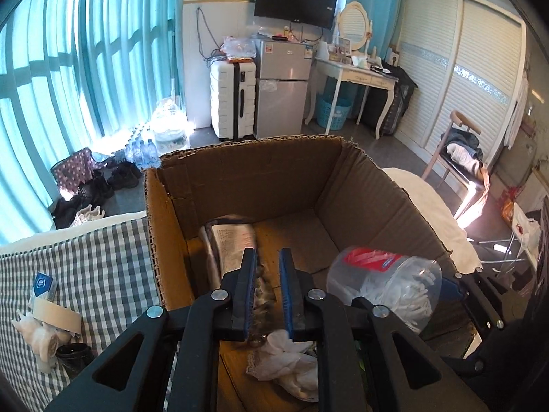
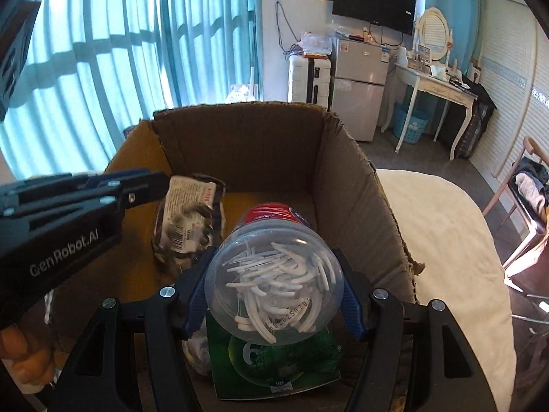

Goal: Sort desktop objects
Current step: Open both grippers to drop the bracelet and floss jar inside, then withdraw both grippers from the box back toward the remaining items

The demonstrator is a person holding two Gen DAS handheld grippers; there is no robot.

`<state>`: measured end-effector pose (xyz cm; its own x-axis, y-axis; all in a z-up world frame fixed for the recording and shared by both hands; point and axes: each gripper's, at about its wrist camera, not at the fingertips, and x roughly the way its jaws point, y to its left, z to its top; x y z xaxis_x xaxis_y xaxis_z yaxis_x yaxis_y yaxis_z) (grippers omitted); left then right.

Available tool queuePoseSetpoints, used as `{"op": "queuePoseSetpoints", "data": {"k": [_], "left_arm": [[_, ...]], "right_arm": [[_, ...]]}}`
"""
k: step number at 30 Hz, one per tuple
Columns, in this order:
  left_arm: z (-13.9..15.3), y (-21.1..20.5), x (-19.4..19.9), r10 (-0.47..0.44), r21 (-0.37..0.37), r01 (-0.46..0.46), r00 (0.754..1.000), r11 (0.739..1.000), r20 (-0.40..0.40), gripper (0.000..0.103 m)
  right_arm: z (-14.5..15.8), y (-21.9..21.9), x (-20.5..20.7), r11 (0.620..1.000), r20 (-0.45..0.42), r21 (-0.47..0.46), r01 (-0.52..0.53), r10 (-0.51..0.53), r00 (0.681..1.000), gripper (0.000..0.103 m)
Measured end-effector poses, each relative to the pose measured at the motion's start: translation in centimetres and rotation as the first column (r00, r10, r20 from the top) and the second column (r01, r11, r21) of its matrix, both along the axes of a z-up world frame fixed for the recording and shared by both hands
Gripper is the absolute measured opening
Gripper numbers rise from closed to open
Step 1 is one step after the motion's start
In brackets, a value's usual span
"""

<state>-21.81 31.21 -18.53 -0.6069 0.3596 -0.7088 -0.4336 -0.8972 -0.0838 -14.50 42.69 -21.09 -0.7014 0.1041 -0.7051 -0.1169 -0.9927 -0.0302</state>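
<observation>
An open cardboard box (image 1: 240, 175) (image 2: 240, 144) fills both views. My left gripper (image 1: 267, 254) (image 2: 166, 185) reaches into its left half, jaws a narrow gap apart and pressing on nothing. A printed snack packet (image 1: 230, 243) (image 2: 188, 216) stands blurred just beyond and under the tips, against the box's left wall. My right gripper (image 2: 272, 264) is shut on a clear plastic jar of white floss picks (image 2: 274, 274) (image 1: 384, 281) with a red label, held over the box's near right part.
On the box floor lie a white cloth (image 1: 288, 367) and a green packet (image 2: 274, 360). Left of the box, a grey checked cloth (image 1: 103, 257) carries a tape roll (image 1: 56, 314), a white figurine (image 1: 37, 340) and a dark cup (image 1: 70, 360). A white cushion (image 2: 446, 257) lies to the right.
</observation>
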Motion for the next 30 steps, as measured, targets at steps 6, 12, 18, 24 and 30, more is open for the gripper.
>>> {"op": "queuePoseSetpoints", "data": {"k": [6, 12, 18, 24, 30], "left_arm": [[1.6, -1.0, 0.6, 0.028, 0.018, -0.028, 0.999, 0.999, -0.036, 0.021], [3.6, -2.3, 1.5, 0.049, 0.03, -0.047, 0.996, 0.998, -0.073, 0.021], [5.3, -3.4, 2.6, 0.066, 0.029, -0.063, 0.992, 0.998, -0.111, 0.025], [7.0, -4.7, 4.3, 0.086, 0.025, -0.083, 0.984, 0.996, -0.156, 0.027], [8.6, -6.6, 6.1, 0.112, 0.003, -0.113, 0.972, 0.994, -0.207, 0.04]], "right_arm": [[0.7, -1.2, 0.8, 0.997, -0.043, 0.076, -0.013, 0.016, 0.999, 0.081], [2.6, -1.3, 1.5, 0.999, -0.1, 0.046, -0.013, 0.018, 0.995, 0.081], [3.9, -1.4, 1.8, 0.999, -0.133, 0.037, -0.005, 0.01, 0.991, 0.081], [5.7, -1.1, 2.6, 1.0, -0.171, -0.018, 0.002, -0.005, 0.985, 0.081], [7.7, -2.0, 3.8, 1.0, -0.214, -0.015, 0.0, -0.003, 0.977, 0.085]]}}
